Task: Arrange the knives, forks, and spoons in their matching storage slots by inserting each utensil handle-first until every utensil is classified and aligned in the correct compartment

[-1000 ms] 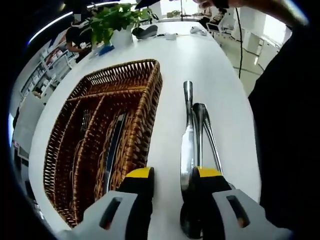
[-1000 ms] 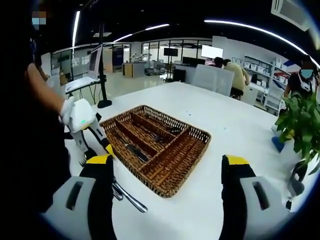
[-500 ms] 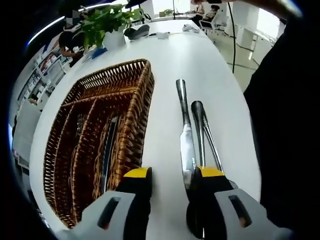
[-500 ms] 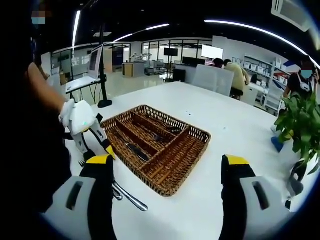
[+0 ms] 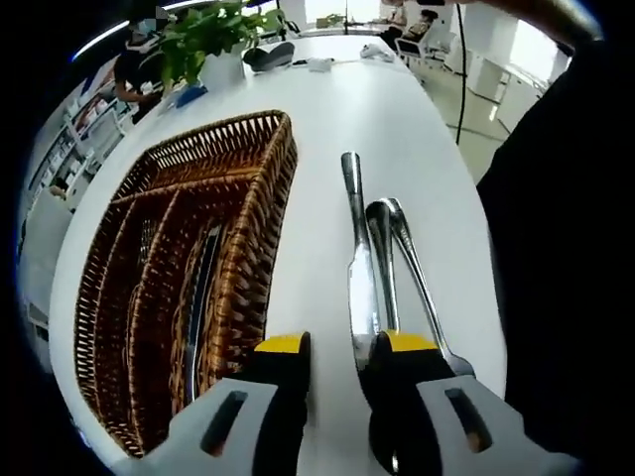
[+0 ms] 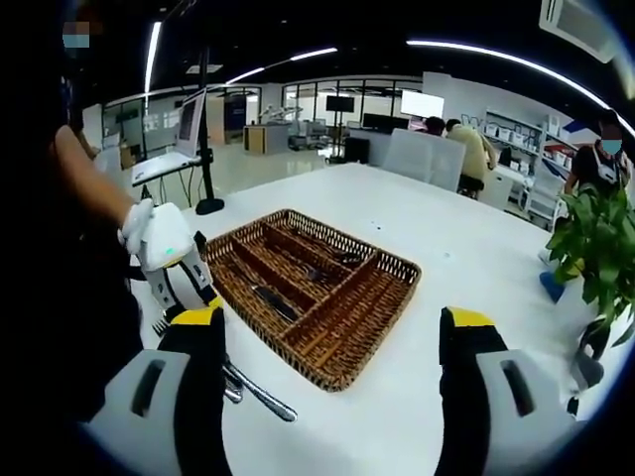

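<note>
A brown wicker tray (image 5: 266, 203) with long slots lies on the white table (image 5: 397, 109), and one knife (image 5: 202, 297) rests in a slot. To its right, on the table, lie another knife (image 5: 354, 253), a spoon (image 5: 380, 248) and a third handle (image 5: 417, 283). My left gripper (image 5: 343, 349) is open low over them, the knife blade passing between its jaws close to the right one. In the right gripper view the tray (image 6: 349, 347) sits ahead, my right gripper (image 6: 332, 322) is wide open with nothing in it, and the left gripper (image 6: 184, 283) works over the loose utensils (image 6: 256, 392).
A potted plant (image 5: 213, 35) stands at the table's far end, seen also as leaves (image 6: 595, 238) at the right. A laptop on a stand (image 6: 184, 124) and seated people (image 6: 466, 149) are beyond the table. A dark-clothed body (image 5: 556, 248) borders the table edge.
The left gripper has eased forward along the loose utensils, so the knife blade lies further in between its jaws. The right gripper has held still.
</note>
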Tool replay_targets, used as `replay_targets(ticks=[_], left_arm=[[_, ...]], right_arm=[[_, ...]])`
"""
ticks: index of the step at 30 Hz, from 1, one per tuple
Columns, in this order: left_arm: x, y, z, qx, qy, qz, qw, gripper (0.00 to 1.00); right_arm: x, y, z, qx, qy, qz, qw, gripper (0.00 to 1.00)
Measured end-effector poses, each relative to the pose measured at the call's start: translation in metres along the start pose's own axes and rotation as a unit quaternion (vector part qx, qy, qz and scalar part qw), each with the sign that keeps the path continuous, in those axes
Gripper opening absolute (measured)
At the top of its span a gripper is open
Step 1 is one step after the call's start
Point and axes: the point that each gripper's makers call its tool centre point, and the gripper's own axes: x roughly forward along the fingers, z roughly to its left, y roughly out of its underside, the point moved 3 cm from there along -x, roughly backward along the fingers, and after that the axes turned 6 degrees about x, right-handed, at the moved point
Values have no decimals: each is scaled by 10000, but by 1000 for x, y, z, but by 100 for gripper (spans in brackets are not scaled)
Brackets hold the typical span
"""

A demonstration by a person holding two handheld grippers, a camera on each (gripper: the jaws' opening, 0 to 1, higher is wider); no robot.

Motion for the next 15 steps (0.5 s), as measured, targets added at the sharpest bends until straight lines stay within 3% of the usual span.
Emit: replay_targets(ticks=[5, 8, 9, 10, 11, 13, 15], left_arm=[[0, -2, 4, 164, -242, 10, 9996, 29], [-1, 3, 9, 240, -452, 177, 9985, 17], [0, 1, 8, 255, -418, 69, 9988, 13], [0, 6, 7, 224, -409, 241, 9986, 13], [-1, 0, 7, 269, -394, 21, 9989, 15], [0, 2, 2, 185, -165, 111, 9996, 19], [1, 0, 4, 273, -212, 87, 9994, 22]], right_arm=[[-2, 2, -1, 16, 27, 12, 10000, 92], [-3, 2, 0, 34, 32, 6, 10000, 92], [-3, 3, 1, 36, 31, 9, 10000, 91], [-3, 3, 1, 33, 30, 12, 10000, 92], [-2, 3, 2, 29, 25, 18, 10000, 92], [-2, 4, 2, 33, 20, 19, 10000, 91], [-2, 4, 2, 31, 23, 25, 10000, 91]])
